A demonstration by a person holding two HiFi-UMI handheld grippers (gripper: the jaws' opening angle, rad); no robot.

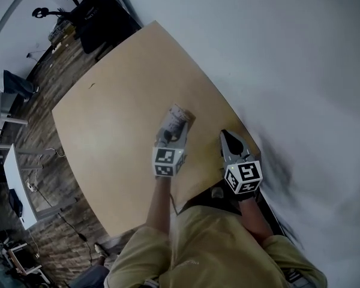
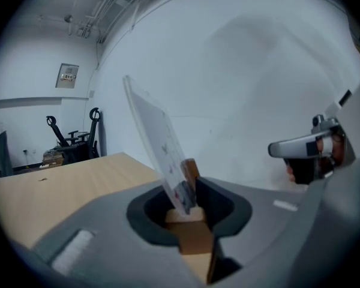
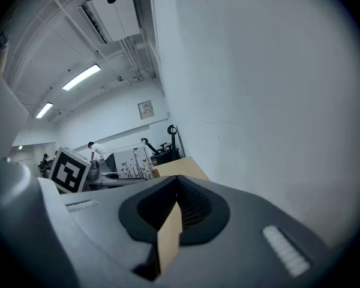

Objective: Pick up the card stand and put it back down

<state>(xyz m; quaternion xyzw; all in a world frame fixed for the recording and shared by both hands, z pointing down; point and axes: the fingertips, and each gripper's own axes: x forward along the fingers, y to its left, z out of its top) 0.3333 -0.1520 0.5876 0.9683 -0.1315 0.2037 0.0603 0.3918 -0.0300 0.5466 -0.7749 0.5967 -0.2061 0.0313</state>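
The card stand (image 1: pixel 177 119) is a small wooden block carrying a clear card with small print. It leans over the tan table (image 1: pixel 120 119) near the right edge. My left gripper (image 1: pixel 167 138) is shut on the stand's wooden base (image 2: pixel 191 170). The clear card (image 2: pixel 154 132) rises tilted to the upper left out of the jaws. Whether the base touches the table I cannot tell. My right gripper (image 1: pixel 225 135) hovers at the table's right edge, a hand's width from the stand. In the right gripper view this right gripper (image 3: pixel 177 183) is shut with nothing in it.
A white wall (image 1: pixel 288 53) runs close along the table's right side. Dark chairs and equipment (image 1: pixel 90 11) stand beyond the far corner. White desks (image 1: pixel 15 179) are on the wooden floor to the left. The person's yellow-sleeved arms (image 1: pixel 198 245) fill the near side.
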